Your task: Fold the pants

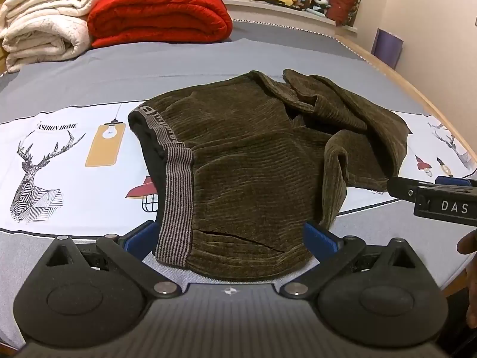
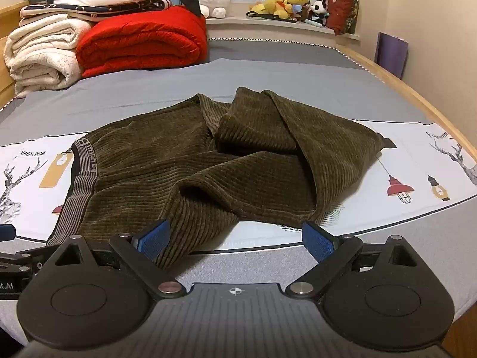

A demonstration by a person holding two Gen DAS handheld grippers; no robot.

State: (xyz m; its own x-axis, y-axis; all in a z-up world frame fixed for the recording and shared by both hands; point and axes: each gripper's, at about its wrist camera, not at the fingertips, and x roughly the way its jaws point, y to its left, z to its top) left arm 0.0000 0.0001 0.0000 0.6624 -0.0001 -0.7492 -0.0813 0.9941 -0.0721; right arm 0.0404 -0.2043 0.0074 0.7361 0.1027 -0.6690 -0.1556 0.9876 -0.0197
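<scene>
A pair of olive corduroy pants (image 1: 253, 155) lies rumpled across a white printed cloth (image 1: 59, 161) on a grey bed (image 1: 179, 56), its long axis running roughly from 9 o'clock to 3 o'clock in both wrist views. The striped waistband (image 1: 176, 197) points toward 9 o'clock; the legs (image 2: 298, 137) trail toward 3 o'clock, bunched and doubled over each other rather than laid flat.

The left gripper (image 1: 231, 238) sits at the near edge of the garment with both blue pads spread wide, straddling the waist end but pinching nothing; the fabric lies directly ahead at 12 o'clock, its near hem between the open fingers. The right gripper (image 2: 235, 238) is likewise released, its left pad touching or just beside a fold of leg fabric, the crumpled legs ahead from 12 to 1 o'clock.

By position, the left hand is nearer the waistband and the right nearer the leg ends, so the coming fold likely turns on each taking its own end along that left-to-right axis. The legs appear to need straightening first. Folded red (image 2: 143, 38) and cream blankets (image 2: 41, 53) are stacked well apart at 11 o'clock.
</scene>
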